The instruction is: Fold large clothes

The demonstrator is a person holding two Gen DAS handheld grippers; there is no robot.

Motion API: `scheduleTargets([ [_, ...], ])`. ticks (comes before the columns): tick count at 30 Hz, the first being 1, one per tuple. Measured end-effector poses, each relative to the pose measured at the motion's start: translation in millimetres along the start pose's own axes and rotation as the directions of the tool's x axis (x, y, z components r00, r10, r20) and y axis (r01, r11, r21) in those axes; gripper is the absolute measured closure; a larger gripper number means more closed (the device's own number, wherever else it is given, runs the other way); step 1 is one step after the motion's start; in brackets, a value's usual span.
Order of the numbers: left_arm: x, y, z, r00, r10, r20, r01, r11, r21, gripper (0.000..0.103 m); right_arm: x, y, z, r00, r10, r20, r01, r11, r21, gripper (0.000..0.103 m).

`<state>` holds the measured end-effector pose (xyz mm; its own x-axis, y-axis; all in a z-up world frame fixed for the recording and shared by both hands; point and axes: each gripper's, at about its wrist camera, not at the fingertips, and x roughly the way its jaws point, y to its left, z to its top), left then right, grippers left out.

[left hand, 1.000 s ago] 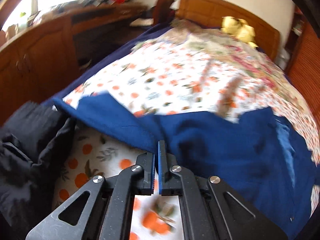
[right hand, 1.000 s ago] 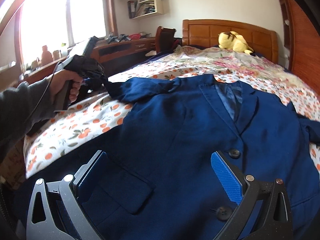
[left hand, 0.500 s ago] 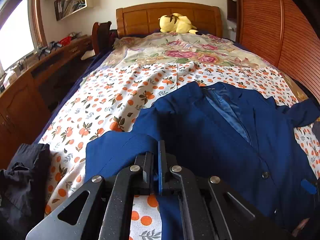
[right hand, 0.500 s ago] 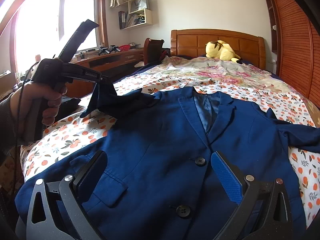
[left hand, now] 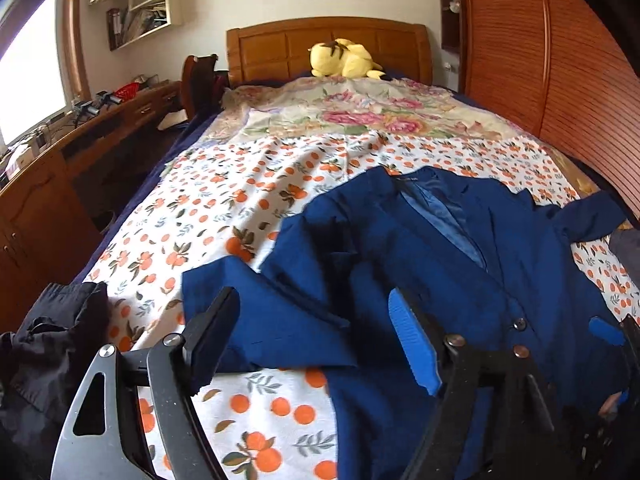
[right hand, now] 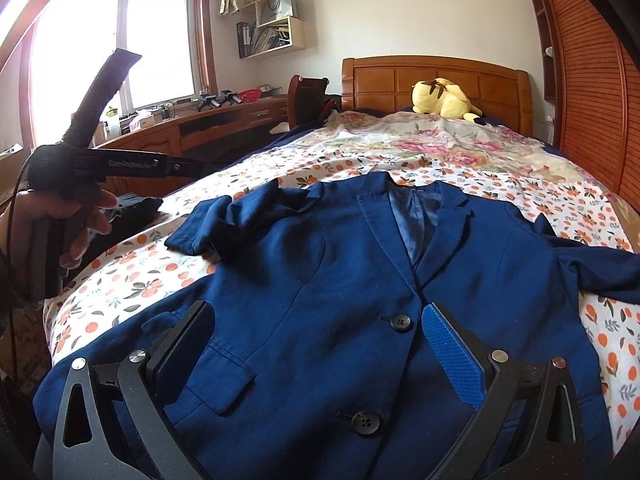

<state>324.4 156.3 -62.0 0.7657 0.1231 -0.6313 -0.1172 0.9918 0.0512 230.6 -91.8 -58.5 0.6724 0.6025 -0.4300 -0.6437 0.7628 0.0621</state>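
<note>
The blue jacket (right hand: 320,288) lies face up on the bed (right hand: 400,160), directly ahead of and under the right claw (right hand: 324,348), whose jaws stand wide with nothing between them, just above the buttoned front. The left claw (left hand: 316,340) has just been opening; its jaws now stand wide and empty, and the sleeve (left hand: 272,316) lies loose on the bedspread just ahead of it, doubled back toward the jacket's chest.

The jacket looks soft but fairly thick, probably heavier than a shirt, with a stiffer collar and lapels that will resist a sharp crease. The lining at the neck looks smooth and may slide. Good places to take hold are likely the shoulder seam, the sleeve cuff and the bottom hem, where the cloth is doubled.

The bed has an orange-print cover, soft and slightly wrinkled, so the cloth may drag. A yellow plush toy (right hand: 444,98) sits far ahead by the wooden headboard (right hand: 432,76). Dark clothing (left hand: 44,344) is heaped left of the left claw. A long desk (right hand: 208,120) runs under the window.
</note>
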Motion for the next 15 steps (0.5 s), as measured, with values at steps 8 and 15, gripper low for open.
scheduleTargets([
  [8,43.0,50.4,-19.0,0.991,0.106,-0.079,-0.111,0.992,-0.062,0.025,6.7,0.6,0.3,1.0,-0.007,-0.021,0.007,1.0,-0.007,0.0],
  [15,91.0,89.1,-50.9,0.969,0.142,-0.204,-0.17,0.977,-0.126,0.025,8.3,0.3,0.7,1.0,0.003,-0.028,-0.004,1.0,-0.014,0.0],
])
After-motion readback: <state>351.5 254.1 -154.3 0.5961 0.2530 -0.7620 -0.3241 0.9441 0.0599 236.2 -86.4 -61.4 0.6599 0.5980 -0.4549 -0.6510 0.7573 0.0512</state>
